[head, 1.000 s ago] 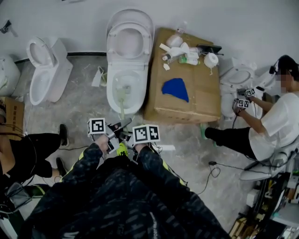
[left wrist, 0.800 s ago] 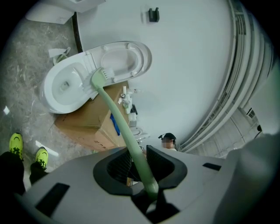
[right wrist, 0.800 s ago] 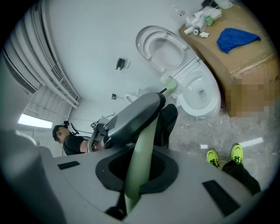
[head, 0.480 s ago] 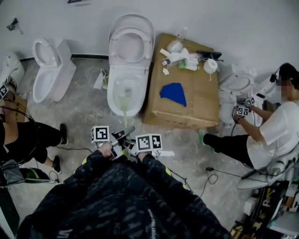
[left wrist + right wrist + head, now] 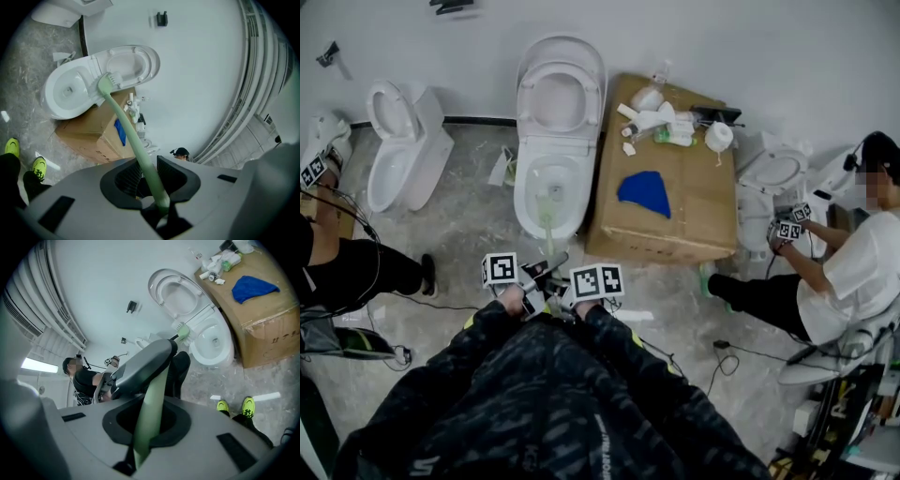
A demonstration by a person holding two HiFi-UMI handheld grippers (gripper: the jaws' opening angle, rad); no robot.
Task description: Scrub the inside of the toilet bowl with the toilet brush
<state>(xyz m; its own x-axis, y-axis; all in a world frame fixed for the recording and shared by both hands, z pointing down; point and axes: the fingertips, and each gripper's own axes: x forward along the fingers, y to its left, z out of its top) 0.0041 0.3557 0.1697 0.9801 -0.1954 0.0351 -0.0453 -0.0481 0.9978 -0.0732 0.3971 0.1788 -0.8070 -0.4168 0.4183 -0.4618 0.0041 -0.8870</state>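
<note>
— Items noted?
— Cardboard box point(image 5: 675, 220), with a blue cloth point(image 5: 644, 192) on top and bottles point(image 5: 661, 117) and a paper roll point(image 5: 719, 136) at its far end.
— Elsewhere?
— Second toilet point(image 5: 398, 145) at left; seated person point(image 5: 853, 253) at right.

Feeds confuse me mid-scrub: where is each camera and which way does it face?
Head view: on head, steeply down at toilet; sleeves, left hand-held gripper, right hand-held gripper show.
Left gripper view: rides the left one, faces along clamped brush to toilet; shoes show.
Right gripper view: rides the right one, faces likewise; left one, shoes show.
All share toilet, brush.
</note>
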